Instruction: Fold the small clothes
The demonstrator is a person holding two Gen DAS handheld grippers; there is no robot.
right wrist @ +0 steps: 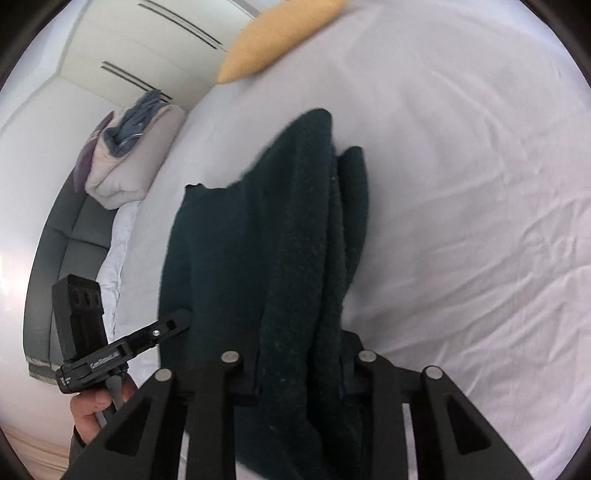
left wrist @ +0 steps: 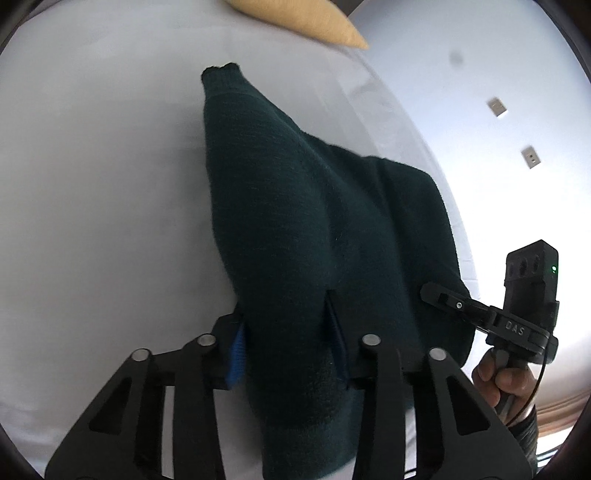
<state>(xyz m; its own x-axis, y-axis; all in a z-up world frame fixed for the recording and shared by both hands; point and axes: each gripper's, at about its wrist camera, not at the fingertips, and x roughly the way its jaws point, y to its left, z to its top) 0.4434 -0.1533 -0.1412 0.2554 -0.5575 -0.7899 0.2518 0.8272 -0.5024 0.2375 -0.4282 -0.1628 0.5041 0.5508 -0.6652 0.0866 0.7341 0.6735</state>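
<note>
A dark green knit sweater [left wrist: 303, 221] hangs over a white bed sheet [left wrist: 92, 184], held up by both grippers. My left gripper [left wrist: 286, 332] is shut on the sweater's near edge, cloth bunched between its blue pads. One sleeve with a ribbed cuff [left wrist: 221, 74] stretches away from it. In the right wrist view my right gripper [right wrist: 299, 365] is shut on another part of the sweater [right wrist: 266, 240], which drapes in folds ahead. The right gripper also shows in the left wrist view [left wrist: 443, 295], and the left gripper shows in the right wrist view [right wrist: 177, 321], both at the sweater's edge.
A yellow pillow [left wrist: 306, 18] lies at the far end of the bed and also shows in the right wrist view [right wrist: 273, 37]. A pile of folded bedding [right wrist: 129, 155] sits on a grey padded headboard [right wrist: 62, 251]. White wardrobe doors [right wrist: 147, 48] stand behind.
</note>
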